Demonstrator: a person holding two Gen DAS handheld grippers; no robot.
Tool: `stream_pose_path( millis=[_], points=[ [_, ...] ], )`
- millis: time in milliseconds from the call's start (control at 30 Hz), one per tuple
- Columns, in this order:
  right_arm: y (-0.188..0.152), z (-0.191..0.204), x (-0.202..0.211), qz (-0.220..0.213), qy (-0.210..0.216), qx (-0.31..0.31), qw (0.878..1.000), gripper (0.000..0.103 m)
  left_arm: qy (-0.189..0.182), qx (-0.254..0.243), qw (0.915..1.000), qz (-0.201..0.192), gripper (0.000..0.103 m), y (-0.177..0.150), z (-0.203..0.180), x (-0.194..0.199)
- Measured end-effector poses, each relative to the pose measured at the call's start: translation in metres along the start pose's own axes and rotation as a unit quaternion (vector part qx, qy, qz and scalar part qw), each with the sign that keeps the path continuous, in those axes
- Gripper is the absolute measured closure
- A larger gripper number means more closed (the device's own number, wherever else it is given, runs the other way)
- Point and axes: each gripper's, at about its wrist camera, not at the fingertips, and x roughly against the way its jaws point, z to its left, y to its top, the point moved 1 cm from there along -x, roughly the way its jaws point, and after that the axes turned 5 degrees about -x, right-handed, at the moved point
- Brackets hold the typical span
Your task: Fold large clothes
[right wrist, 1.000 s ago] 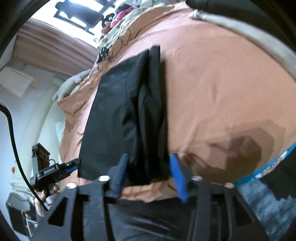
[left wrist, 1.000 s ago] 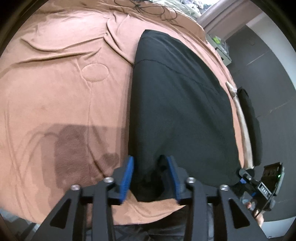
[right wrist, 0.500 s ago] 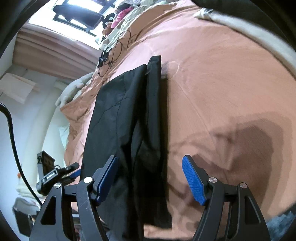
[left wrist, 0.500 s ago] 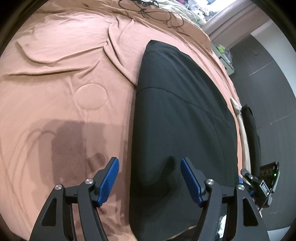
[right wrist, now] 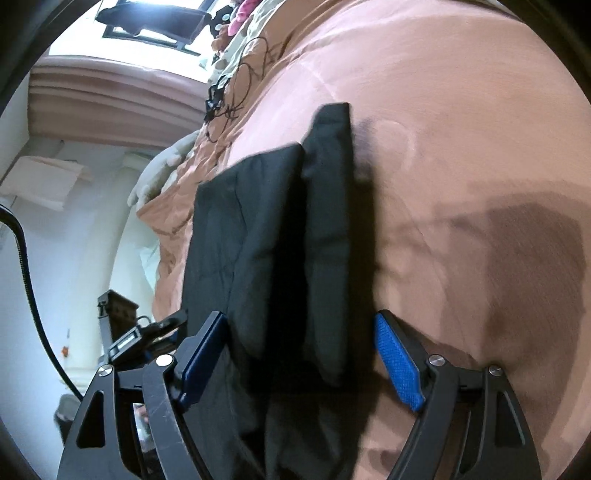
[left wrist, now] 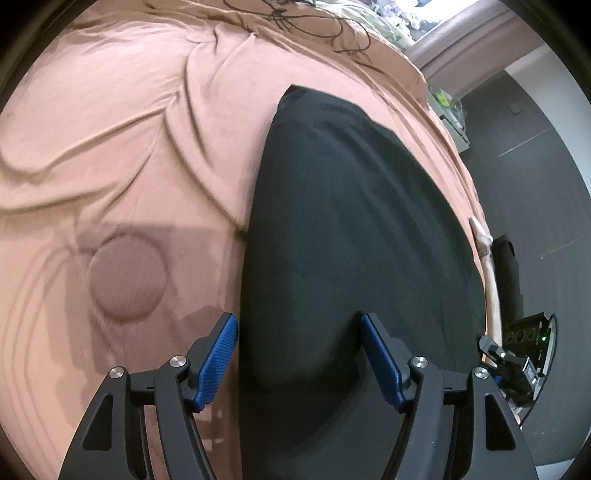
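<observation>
A large black garment lies folded lengthwise on the brown bedspread. My left gripper is open and empty, its blue pads straddling the garment's left edge above the near end. In the right wrist view the garment shows as layered folds on the bedspread. My right gripper is open and empty above the garment's right edge. The right gripper also shows at the lower right of the left wrist view, and the left gripper at the left of the right wrist view.
Black cables lie on the bedspread at the far end, also seen in the right wrist view. The bed's right edge drops to a dark floor. A wrinkled ridge runs left of the garment.
Both grippers have opened and let go of the garment's near end. Both have then moved forward over the garment, which now lies flat on the bed.
</observation>
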Motion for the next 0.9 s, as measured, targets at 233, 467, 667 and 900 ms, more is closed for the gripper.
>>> stream_pose_path(
  millis=[233, 467, 667, 900],
  points=[
    [0.026, 0.006, -0.024, 0.015, 0.011, 0.010, 1.000, 0.026, 0.004, 0.000, 1.0000, -0.005, 0.033, 0.030, 0.002, -0.012],
    [0.043, 0.005, -0.041, 0.029, 0.020, 0.007, 0.999, 0.040, 0.016, -0.010, 0.9998, -0.010, 0.034, 0.062, -0.002, -0.024],
    [0.046, 0.000, -0.043, 0.037, 0.023, 0.008, 0.999, 0.061, 0.023, 0.003, 0.9997, -0.011, 0.036, 0.074, 0.001, -0.038],
    [0.044, 0.026, -0.033, 0.015, 0.016, 0.037, 0.999, 0.085, 0.033, 0.003, 0.9992, -0.023, 0.055, 0.074, -0.006, -0.030]
  ],
)
